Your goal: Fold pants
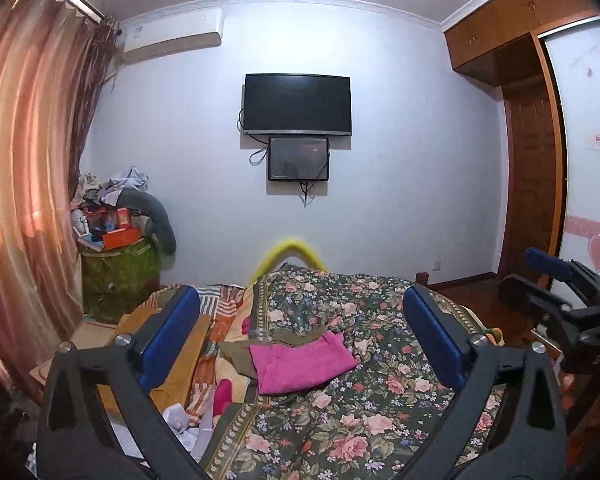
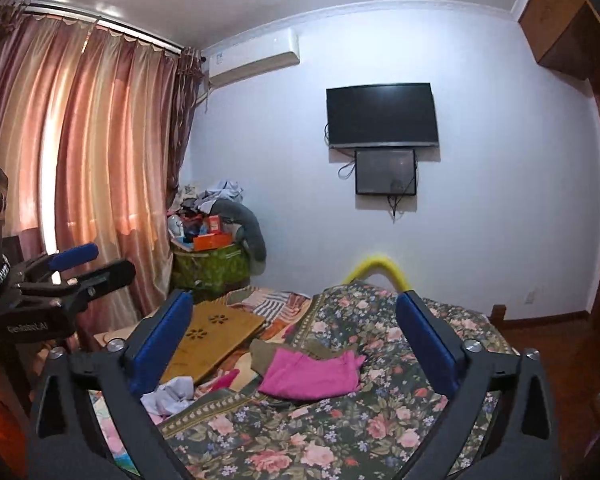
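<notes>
On the floral bedspread (image 1: 380,412), ahead of and below both grippers, the pink pants (image 1: 302,364) are seen lying in a compact, roughly folded bundle, partly overlapping an olive-brown garment (image 1: 240,354) at their far left. Their long axis is judged to run across the view, left to right, so that each end faces one gripper. The left gripper (image 1: 302,320) is held with its fingers spread wide and nothing between them; the right gripper (image 2: 294,320) is likewise spread and empty. Neither touches the cloth, and both hang well short of it; neither can be called clearly nearer. The pants are framed almost centrally between both pairs of fingers, so a forward and downward reach would be needed. A wooden board (image 2: 216,336) and crumpled white cloth (image 2: 172,394) lie to the left on the bed. Beyond, a wall television (image 1: 297,104), pink curtains (image 2: 80,160) and a wardrobe (image 1: 500,36) are seen.
</notes>
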Motion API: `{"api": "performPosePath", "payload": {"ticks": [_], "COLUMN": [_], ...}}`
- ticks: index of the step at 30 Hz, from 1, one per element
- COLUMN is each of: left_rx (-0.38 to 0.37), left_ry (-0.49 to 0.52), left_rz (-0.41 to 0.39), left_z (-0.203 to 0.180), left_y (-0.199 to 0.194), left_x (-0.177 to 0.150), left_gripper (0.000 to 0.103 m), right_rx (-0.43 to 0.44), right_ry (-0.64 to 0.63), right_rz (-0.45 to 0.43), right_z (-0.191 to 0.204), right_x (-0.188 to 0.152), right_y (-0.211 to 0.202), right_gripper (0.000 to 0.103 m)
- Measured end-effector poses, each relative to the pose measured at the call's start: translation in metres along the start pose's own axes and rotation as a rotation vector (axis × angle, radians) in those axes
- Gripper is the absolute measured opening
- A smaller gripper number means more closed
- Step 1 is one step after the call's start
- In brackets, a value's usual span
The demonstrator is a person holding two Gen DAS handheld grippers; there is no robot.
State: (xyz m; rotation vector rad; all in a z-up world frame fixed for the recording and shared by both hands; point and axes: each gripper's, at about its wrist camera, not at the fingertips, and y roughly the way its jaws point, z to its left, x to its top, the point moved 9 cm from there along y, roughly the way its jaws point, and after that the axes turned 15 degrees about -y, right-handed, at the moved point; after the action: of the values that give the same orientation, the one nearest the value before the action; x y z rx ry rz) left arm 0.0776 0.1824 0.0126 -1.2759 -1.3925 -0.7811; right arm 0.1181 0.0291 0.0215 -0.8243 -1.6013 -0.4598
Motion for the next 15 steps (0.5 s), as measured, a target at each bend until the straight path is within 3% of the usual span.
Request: {"api": "performPosePath", "payload": {"ticks": [15], "left_rx": [-0.014], "left_ry": [-0.004], "left_rz": [0.020], "left_z": [-0.008], "left_y": [-0.006], "left_x": [-0.014], "left_gripper": [0.103], "right_rx": [0.002], "right_ry": [0.030], "right_rz": [0.018], "right_z": [0.003], "right_x": [-0.008], "right_y": [-0.007], "right_gripper": [0.102]}}
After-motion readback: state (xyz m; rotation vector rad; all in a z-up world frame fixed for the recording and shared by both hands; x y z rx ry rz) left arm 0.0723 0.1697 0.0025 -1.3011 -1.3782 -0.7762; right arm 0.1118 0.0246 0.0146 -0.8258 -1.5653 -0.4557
